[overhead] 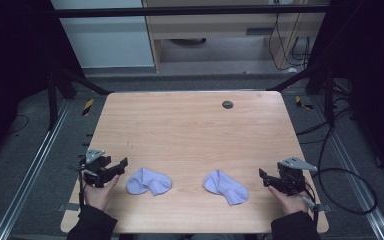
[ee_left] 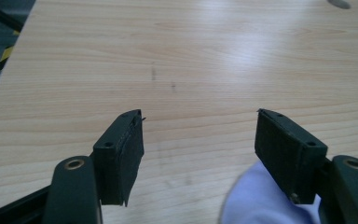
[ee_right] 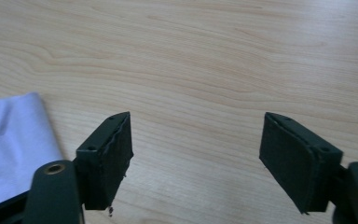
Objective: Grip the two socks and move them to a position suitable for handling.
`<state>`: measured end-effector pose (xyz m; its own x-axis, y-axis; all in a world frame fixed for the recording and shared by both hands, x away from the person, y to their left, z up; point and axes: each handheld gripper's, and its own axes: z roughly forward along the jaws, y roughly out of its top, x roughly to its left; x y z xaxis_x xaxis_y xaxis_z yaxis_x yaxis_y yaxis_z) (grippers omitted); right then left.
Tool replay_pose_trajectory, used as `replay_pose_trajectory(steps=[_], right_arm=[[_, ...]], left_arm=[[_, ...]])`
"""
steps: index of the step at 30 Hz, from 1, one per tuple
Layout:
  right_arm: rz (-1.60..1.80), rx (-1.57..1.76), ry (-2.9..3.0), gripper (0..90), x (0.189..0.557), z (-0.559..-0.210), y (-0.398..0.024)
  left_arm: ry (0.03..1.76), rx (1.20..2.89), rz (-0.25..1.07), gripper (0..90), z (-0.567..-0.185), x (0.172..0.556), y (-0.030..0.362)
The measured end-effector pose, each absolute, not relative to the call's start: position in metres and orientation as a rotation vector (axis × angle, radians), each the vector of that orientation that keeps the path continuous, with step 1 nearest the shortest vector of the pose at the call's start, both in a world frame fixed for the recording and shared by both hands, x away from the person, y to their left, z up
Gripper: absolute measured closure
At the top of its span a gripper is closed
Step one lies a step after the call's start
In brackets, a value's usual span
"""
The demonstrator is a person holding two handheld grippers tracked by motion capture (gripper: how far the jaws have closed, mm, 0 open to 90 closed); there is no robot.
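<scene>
We see two pale lilac socks lying on a wooden table (overhead: 190, 125), near its front edge. The left sock (overhead: 148, 181) lies just beside the left gripper (overhead: 111, 171), toward the table's middle. The right sock (overhead: 225, 186) lies near the right gripper (overhead: 266, 179), a small gap between them. Both grippers have their jaws spread wide with nothing between them.

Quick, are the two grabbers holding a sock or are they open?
Left gripper: jaws open, holding nothing.
Right gripper: jaws open, holding nothing.
</scene>
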<state>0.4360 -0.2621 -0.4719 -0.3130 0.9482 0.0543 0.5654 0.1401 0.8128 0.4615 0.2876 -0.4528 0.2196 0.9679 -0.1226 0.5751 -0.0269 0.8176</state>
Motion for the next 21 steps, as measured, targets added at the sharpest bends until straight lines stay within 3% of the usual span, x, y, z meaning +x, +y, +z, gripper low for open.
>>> replay_pose_trajectory(steps=[12, 21], right_arm=[[1.071, 1.377, 1.969, 37.6, 0.426, -0.461, -0.246], [1.098, 1.346, 2.010, 38.5, 0.423, -0.458, -0.233]], left_arm=[[1.318, 1.765, 0.568, 32.2, -0.447, 0.446, 0.241], [1.237, 1.801, 0.534, 32.0, -0.447, 0.438, 0.210]])
